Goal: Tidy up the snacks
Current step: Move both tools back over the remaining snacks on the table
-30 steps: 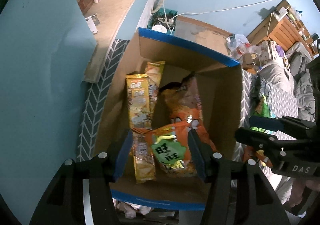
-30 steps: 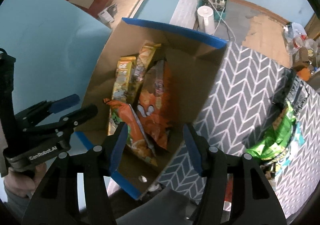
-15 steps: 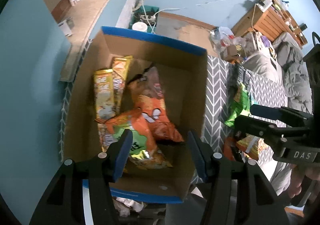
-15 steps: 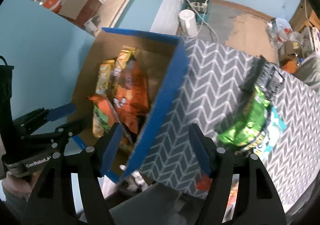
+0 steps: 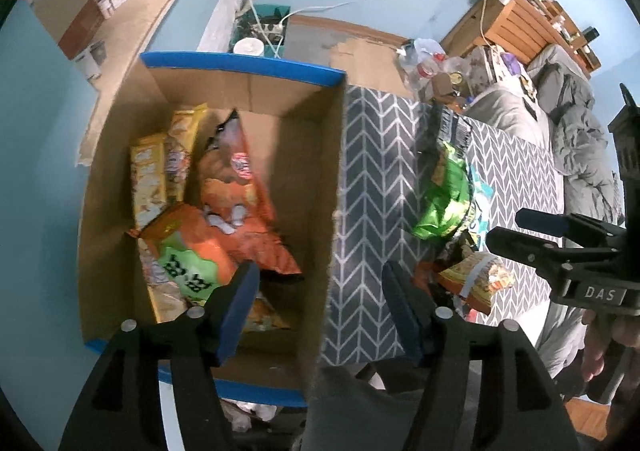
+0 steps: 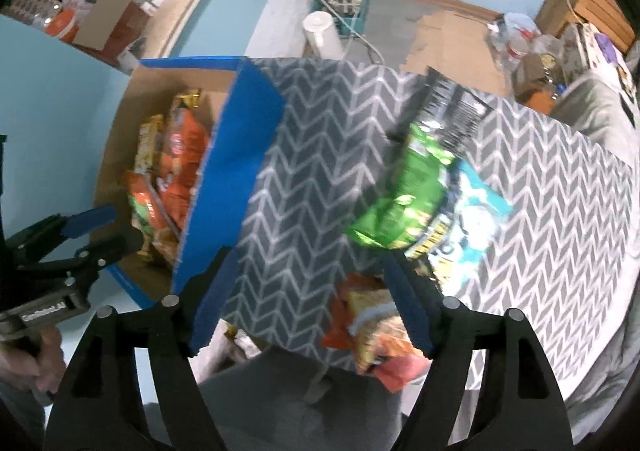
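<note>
The left gripper has its jaws opening with nothing between the pads; they straddle the right wall of the cardboard box, which fills the view from nine to twelve o'clock. Inside lie an orange chip bag, an orange-and-green packet and two yellow packs. The right gripper is also opening and empty, above the chevron-patterned cloth. On that cloth at two o'clock sit a green bag on a light-blue pack; at five o'clock, an orange-yellow packet. The box's blue-taped rim stands at ten o'clock.
</note>
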Available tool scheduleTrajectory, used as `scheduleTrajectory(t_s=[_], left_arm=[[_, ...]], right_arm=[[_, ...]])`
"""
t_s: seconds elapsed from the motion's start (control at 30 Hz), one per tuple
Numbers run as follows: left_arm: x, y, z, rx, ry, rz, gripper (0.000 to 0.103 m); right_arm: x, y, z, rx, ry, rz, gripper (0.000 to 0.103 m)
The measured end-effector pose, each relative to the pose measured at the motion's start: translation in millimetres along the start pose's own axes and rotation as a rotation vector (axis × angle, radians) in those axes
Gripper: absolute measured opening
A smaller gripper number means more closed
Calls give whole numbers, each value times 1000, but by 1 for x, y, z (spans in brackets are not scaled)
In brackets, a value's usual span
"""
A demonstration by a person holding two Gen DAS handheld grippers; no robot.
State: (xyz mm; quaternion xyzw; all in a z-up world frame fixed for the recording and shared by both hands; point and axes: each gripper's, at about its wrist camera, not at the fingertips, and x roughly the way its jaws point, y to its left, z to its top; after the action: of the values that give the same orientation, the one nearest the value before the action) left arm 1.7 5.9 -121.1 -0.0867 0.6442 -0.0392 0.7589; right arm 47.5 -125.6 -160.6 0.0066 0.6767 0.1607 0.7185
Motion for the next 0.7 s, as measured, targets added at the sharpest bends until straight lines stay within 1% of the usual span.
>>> scheduleTrajectory(t_s=[0.13, 0.33, 0.5, 0.7], left_arm=[[4, -19, -1, 46, 4, -4, 65], [24, -48, -6, 114, 52, -17, 65], [38, -64, -14, 146, 88, -33, 65], [53, -76, -23, 168, 123, -35, 65]], right_arm=[[-2, -19, -9, 38, 14, -10, 77], [-3, -40, -27, 76, 44, -19, 77], [0, -51, -43, 95, 57, -15, 77], [16, -59, -58, 110, 89, -28, 77]])
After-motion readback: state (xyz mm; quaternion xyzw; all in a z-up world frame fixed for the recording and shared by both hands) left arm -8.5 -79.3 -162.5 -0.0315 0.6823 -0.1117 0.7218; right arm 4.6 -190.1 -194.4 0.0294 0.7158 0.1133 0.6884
